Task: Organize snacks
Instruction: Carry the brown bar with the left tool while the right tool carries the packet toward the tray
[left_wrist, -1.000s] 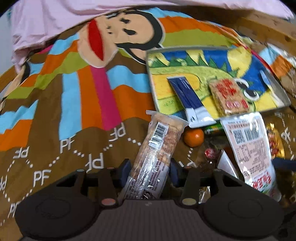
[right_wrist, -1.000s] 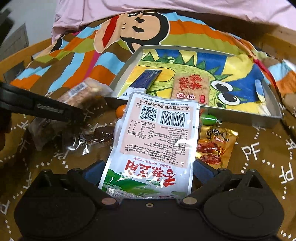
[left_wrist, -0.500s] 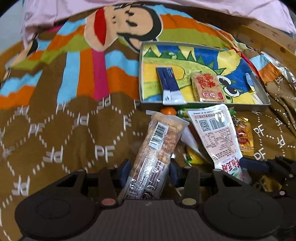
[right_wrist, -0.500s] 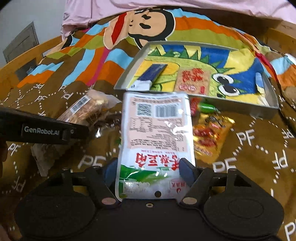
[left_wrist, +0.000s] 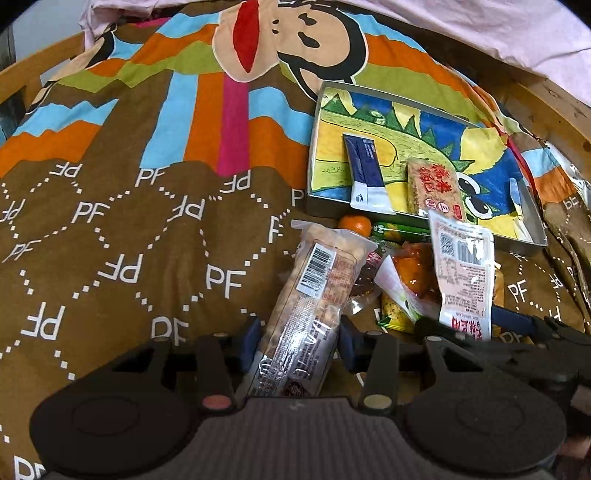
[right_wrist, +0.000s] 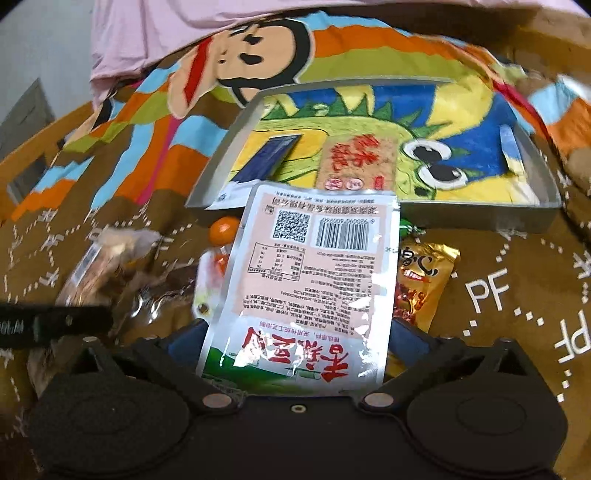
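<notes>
Snacks lie scattered on a brown patterned bedspread (left_wrist: 122, 221), just below the near edge of a shallow tray (left_wrist: 314, 147) with a dinosaur picture on its floor. The left gripper (left_wrist: 295, 338) pinches a long clear packet of nut bar (left_wrist: 314, 291), its long axis pointing up and slightly right toward the tray's near-left corner. The right gripper (right_wrist: 295, 336) clamps the bottom of a flat white pouch (right_wrist: 314, 266), barcode side up, whose long axis points straight at the middle of the tray's near edge; its top already overlaps that edge in the right wrist view. Inside the tray lie a dark blue sachet (left_wrist: 364, 170) and a red-lettered biscuit pack (left_wrist: 434, 186). Loose outside remain a small orange (left_wrist: 354, 224) and a gold packet (right_wrist: 424, 284). The right hand's pouch appears nearer the tray, so it likely goes in first.
</notes>
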